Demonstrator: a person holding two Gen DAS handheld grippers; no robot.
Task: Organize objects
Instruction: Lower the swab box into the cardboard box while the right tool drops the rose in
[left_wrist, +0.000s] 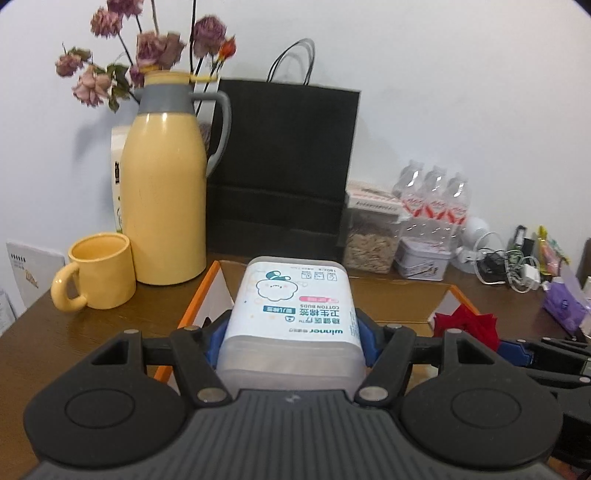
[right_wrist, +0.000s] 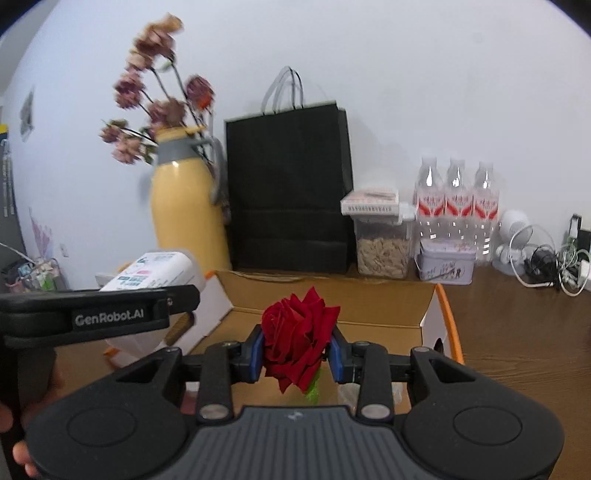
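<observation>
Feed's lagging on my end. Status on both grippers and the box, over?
Left gripper shut on cotton bud box. Right gripper shut on red rose. Both held over open cardboard box. Nothing in the way.

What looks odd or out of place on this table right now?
The dried flowers stand in the yellow thermos jug instead of a vase, wilted and drooping. The cables at the far right lie in a tangled heap.

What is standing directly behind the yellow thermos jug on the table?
Behind the yellow thermos jug stands a white carton, mostly covered by the jug. Dried flowers rise from behind its lid; what holds their stems is hidden. The black paper bag stands beside it.
</observation>
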